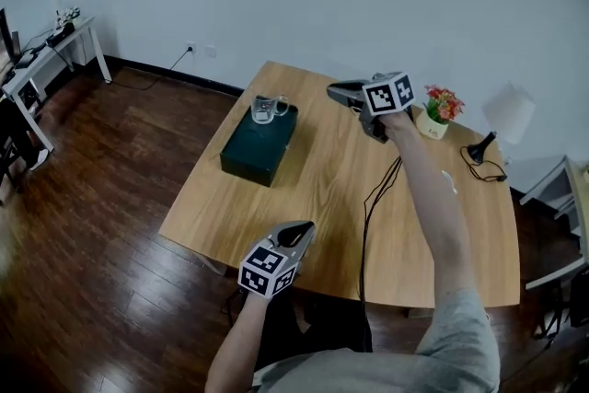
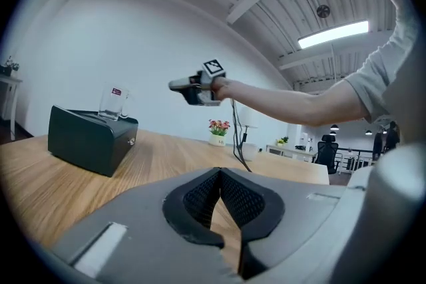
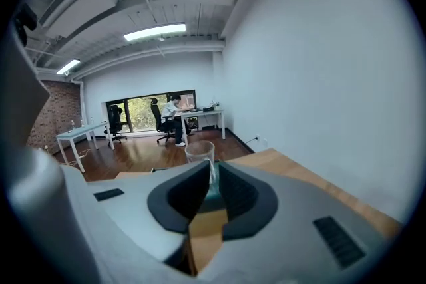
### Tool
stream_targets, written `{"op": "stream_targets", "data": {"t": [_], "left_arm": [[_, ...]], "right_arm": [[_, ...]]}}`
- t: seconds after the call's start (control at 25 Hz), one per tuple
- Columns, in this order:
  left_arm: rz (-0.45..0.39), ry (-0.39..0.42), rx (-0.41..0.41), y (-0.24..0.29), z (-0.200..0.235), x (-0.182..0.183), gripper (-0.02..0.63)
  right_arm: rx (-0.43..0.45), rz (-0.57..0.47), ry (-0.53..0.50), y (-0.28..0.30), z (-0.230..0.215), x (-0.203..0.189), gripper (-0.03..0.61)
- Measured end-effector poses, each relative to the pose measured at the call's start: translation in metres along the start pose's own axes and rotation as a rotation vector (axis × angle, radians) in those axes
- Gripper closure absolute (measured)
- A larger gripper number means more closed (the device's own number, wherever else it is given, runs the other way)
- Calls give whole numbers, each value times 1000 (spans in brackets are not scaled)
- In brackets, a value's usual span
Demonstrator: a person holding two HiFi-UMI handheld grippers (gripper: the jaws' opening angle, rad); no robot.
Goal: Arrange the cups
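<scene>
A clear glass cup [image 1: 267,109] with a handle stands on top of a dark green box [image 1: 259,145] at the far left of the wooden table [image 1: 414,225]. My right gripper [image 1: 336,91] hangs above the table to the cup's right and points toward it. Its jaws stand a narrow slit apart with nothing between them, and the cup [image 3: 200,151] shows just beyond the right gripper [image 3: 212,173]. My left gripper [image 1: 299,228] rests at the table's near edge, its pads meeting at the tips. From the left gripper [image 2: 219,173] the cup [image 2: 113,103] and box [image 2: 90,138] lie far left.
A small pot of red flowers [image 1: 440,110], a white lamp [image 1: 508,112] and a black stand [image 1: 480,148] sit at the table's far right. A black cable [image 1: 373,198] runs across the tabletop. A white desk [image 1: 46,51] stands by the left wall.
</scene>
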State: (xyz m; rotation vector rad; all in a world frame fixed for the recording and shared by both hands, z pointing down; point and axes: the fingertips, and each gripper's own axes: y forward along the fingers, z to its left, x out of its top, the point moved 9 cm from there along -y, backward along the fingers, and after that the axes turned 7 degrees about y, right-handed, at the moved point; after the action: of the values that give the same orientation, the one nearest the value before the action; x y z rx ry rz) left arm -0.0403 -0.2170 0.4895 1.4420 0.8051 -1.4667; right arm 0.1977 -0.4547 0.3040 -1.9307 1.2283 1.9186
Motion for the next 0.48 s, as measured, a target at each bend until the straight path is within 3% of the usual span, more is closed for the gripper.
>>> {"op": "stream_targets", "data": {"t": [0.16,0.36,0.48], "left_arm": [[6,14,3,-6,7,0,604],[-6,-2,13,-8,11,4,604],[-4,2,6,-5,6,4,604]], "right_arm": [[-124,-50,47,-125,-33,-54,522],[-308,-123,208,-280,-71,-123,512],[-453,-113,273,-357,-77,-171,445]]}}
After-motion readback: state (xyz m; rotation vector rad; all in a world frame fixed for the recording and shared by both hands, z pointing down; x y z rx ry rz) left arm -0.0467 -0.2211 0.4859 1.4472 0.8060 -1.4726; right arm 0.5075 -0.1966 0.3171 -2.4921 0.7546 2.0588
